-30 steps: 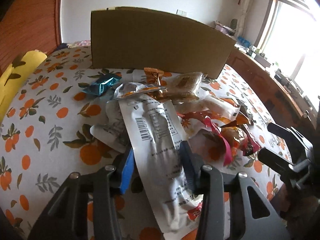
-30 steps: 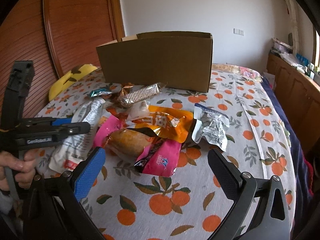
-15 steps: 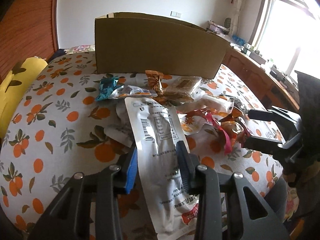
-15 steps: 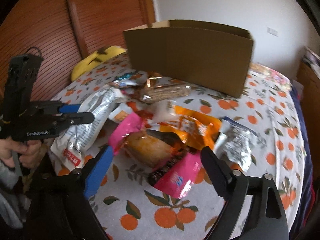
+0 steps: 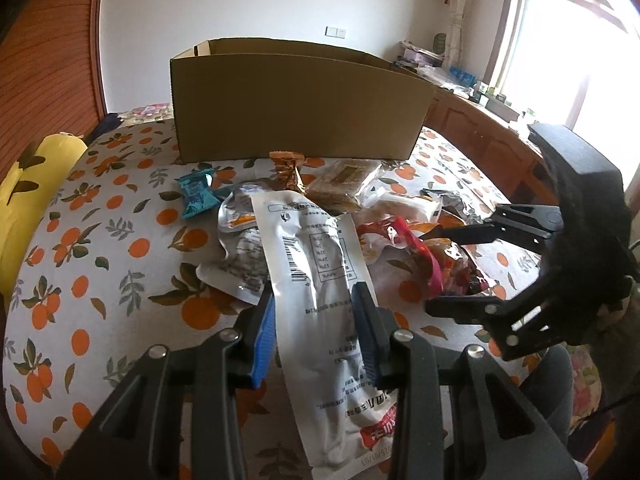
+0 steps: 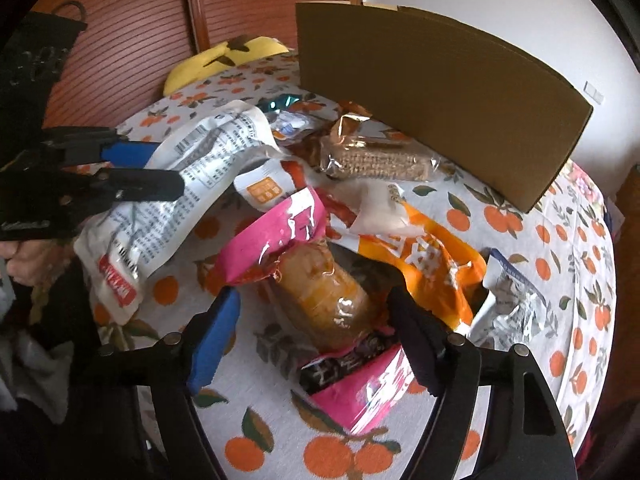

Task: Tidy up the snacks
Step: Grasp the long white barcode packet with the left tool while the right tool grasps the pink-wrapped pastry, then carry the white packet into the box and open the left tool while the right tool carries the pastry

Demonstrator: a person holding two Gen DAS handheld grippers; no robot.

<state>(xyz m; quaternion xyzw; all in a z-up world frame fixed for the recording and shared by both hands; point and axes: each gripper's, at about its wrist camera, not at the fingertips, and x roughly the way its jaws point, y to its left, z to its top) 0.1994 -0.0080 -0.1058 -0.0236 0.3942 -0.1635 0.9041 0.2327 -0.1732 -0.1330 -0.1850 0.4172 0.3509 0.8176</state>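
**Two packets gripped before the cardboard box**

Closing on the pink-wrapped bun (image 6: 320, 300), the right gripper (image 6: 316, 336) has been narrowing its jaws; they straddle it, not yet pressing. Best to squeeze mid-body. The left gripper (image 5: 316, 328) clamps the white packet (image 5: 320, 280). Both lie before the cardboard box (image 5: 296, 100). Barcode visible; print unreadable.

Orange-print tablecloth (image 5: 100, 248) spreads under and ahead of the tool, oranges and green leaves on white. Far off to the tool's left, a yellow cushion (image 5: 28, 184) with dark leaf shapes leans by the reddish slatted wooden panel (image 6: 132, 40); off to its right, a bright window (image 5: 568, 52) above a wooden counter (image 5: 480, 136) cluttered with small items, and straight ahead a white wall with a switch plate (image 5: 335, 32).
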